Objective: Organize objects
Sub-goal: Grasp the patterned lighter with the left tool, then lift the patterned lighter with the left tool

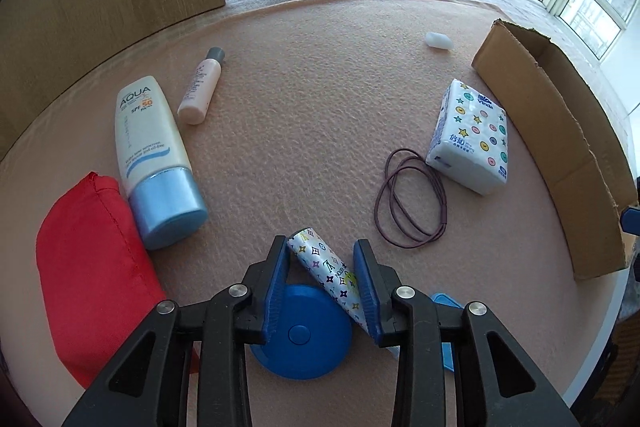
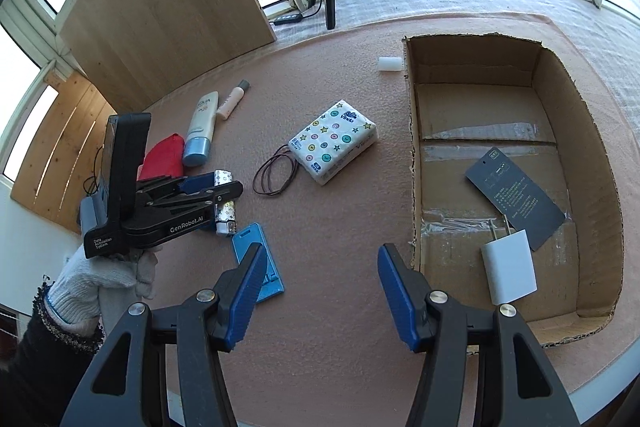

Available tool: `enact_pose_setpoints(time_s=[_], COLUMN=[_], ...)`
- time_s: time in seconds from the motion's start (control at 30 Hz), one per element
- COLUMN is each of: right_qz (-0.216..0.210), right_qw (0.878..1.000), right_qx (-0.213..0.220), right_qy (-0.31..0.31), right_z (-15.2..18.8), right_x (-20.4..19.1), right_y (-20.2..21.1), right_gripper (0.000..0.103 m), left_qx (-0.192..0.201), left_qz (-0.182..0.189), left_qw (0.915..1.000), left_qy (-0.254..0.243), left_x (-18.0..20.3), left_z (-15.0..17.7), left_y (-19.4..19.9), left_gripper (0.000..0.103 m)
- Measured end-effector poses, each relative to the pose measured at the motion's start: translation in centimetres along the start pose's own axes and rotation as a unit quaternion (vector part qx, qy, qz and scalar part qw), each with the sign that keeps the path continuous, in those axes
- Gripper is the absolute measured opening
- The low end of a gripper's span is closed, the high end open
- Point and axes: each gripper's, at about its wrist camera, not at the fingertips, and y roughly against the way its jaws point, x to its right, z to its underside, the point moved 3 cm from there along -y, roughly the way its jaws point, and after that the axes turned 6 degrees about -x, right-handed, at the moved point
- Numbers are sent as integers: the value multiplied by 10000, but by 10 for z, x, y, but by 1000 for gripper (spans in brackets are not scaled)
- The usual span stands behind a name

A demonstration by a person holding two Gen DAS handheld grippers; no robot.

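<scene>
**Lighter between the left fingers, box waiting at right**

Lighter (image 1: 328,275), wrapped in a silver patterned film, lies slanted on the pink felt mat (image 1: 304,115) between the blue pads of the left gripper (image 1: 323,251). The jaws stand partly closed around it; the right pad touches its side, while whether the left pad presses it cannot be told. A round blue disc (image 1: 316,343) sits just beneath the lighter, and a flat blue phone stand (image 2: 256,259) lies beside it toward the near edge.

The cardboard box (image 2: 592,163) sits open-topped at the right of the mat. Inside it are a dark grey card (image 2: 516,195) and a white charger block (image 2: 510,267), both in the near half; the far half of its floor is bare.

The right gripper (image 2: 322,291) hangs spread wide over bare mat, just left of the box's near corner, holding nothing.

On the mat's left, a red pouch (image 1: 88,275), a sunscreen tube (image 1: 154,155) and a small pink bottle (image 1: 200,87) lie close together. A tissue pack (image 1: 472,135) rests near the box's left wall, with a looped hair tie (image 1: 412,203) touching its near corner. A small white cap (image 1: 439,41) lies far off by the box's far corner.

Between the left cluster and the tissue pack runs a broad open stretch of mat. A gloved hand (image 2: 100,279) grips the left gripper's handle.
</scene>
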Motion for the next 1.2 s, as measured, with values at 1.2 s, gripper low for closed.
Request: enact_pose_setpoints(time_s=[1.2], right_qz=[-4], right_qw=[9985], right_qx=[-482], right_qy=[258], right_z=[2], right_x=[-22], right_y=[-49], right_gripper=[54], left_qx=[184], left_qz=[622], left_qw=[9979], left_qy=[57], left_x=[18], left_z=[36], left_y=[16], left_gripper=[37])
